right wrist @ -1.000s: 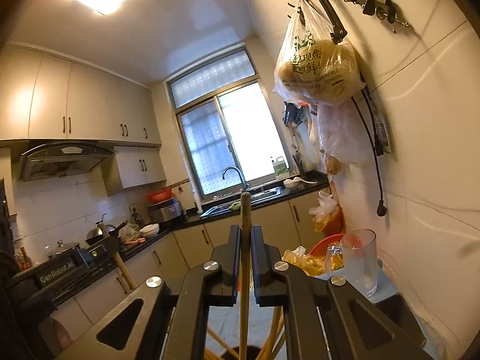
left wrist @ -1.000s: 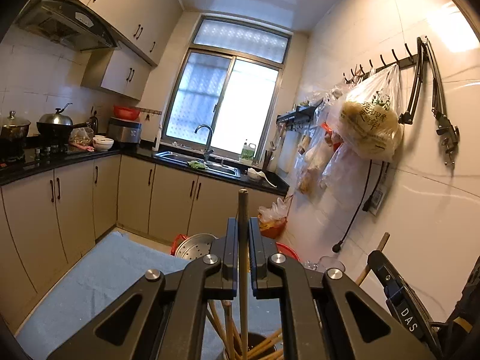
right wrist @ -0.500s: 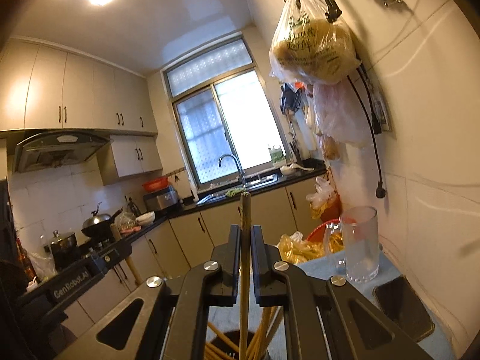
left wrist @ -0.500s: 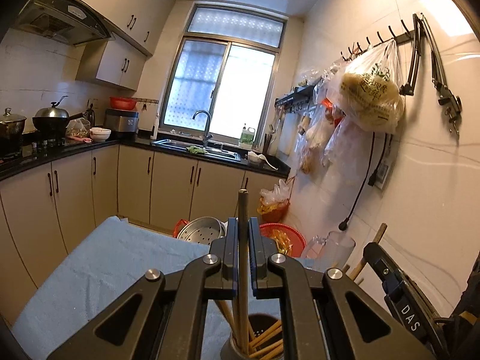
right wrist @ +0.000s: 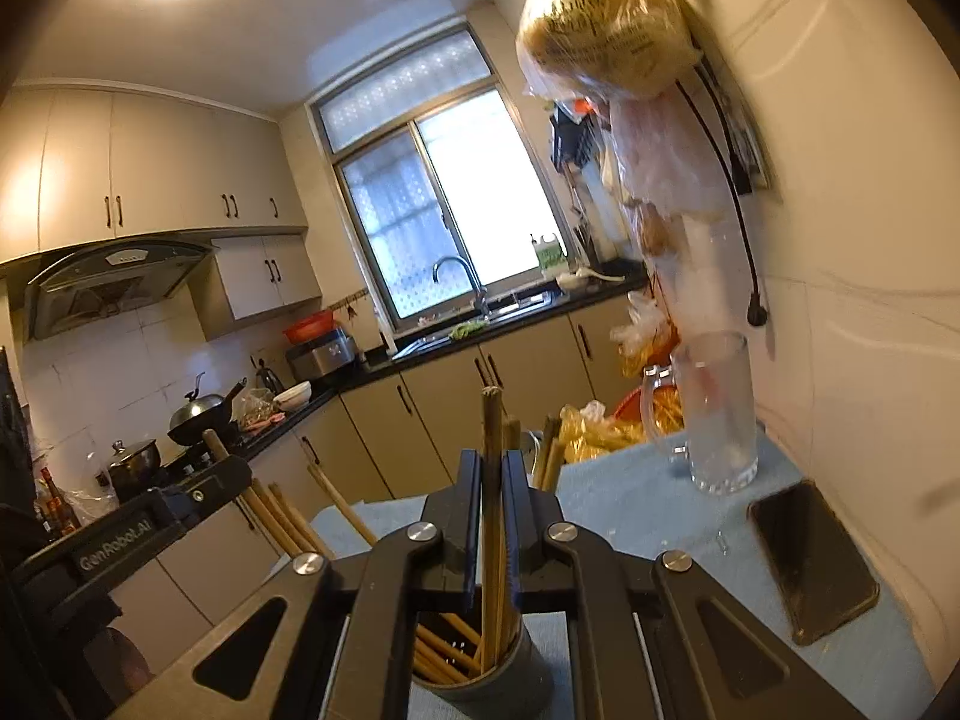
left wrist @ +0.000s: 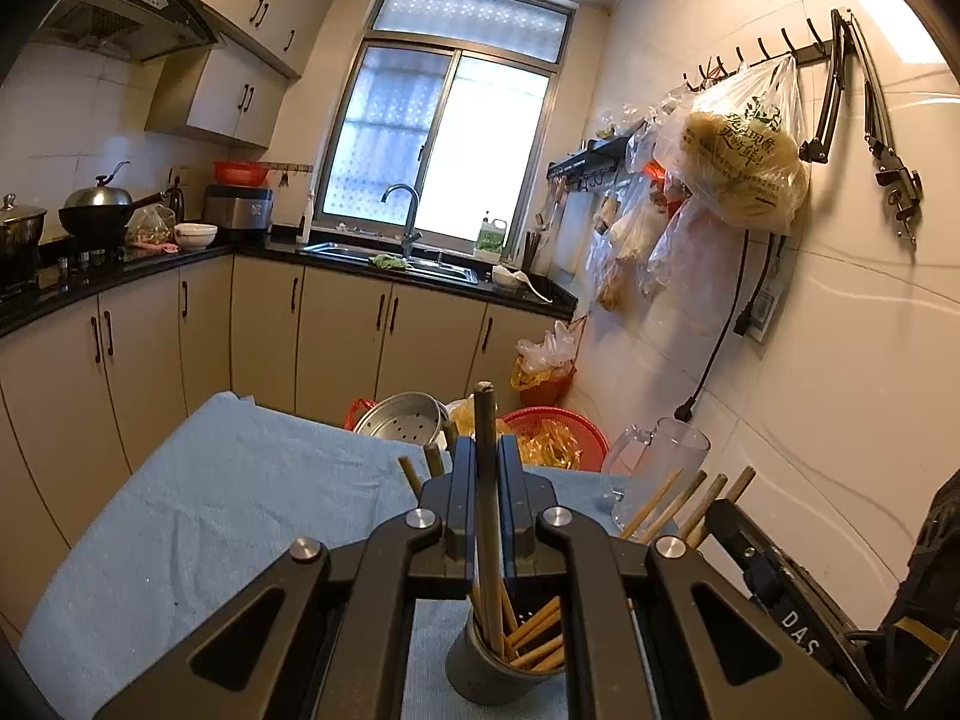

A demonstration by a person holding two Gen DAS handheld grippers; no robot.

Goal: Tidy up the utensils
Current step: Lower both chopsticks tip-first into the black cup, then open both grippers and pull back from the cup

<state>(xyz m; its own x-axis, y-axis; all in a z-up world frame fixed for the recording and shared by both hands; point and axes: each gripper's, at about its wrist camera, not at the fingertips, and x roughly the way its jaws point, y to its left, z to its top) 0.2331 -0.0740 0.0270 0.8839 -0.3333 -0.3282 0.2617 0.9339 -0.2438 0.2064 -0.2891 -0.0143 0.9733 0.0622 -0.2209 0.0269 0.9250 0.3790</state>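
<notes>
A grey round holder point(left wrist: 501, 675) stands on the blue cloth and holds several wooden chopsticks; it also shows in the right wrist view point(right wrist: 480, 687). My left gripper point(left wrist: 486, 480) is shut on one upright chopstick point(left wrist: 485, 420) whose lower end is inside the holder. My right gripper point(right wrist: 493, 492) is shut on another upright chopstick point(right wrist: 492, 420), its lower end also in the holder. The right gripper's body point(left wrist: 774, 588) shows at the right in the left wrist view, the left one point(right wrist: 120, 540) at the left in the right wrist view.
A clear glass mug point(right wrist: 717, 414) and a dark phone point(right wrist: 810, 558) lie on the blue cloth point(left wrist: 198, 510) by the tiled wall. A steel steamer point(left wrist: 402, 414) and red basket point(left wrist: 558, 432) sit beyond the table. Bags hang on wall hooks point(left wrist: 744, 138).
Both grippers have tilted down toward the table, each still shut on its chopstick. The holder and the sticks in it have come into fuller view below both grippers.
</notes>
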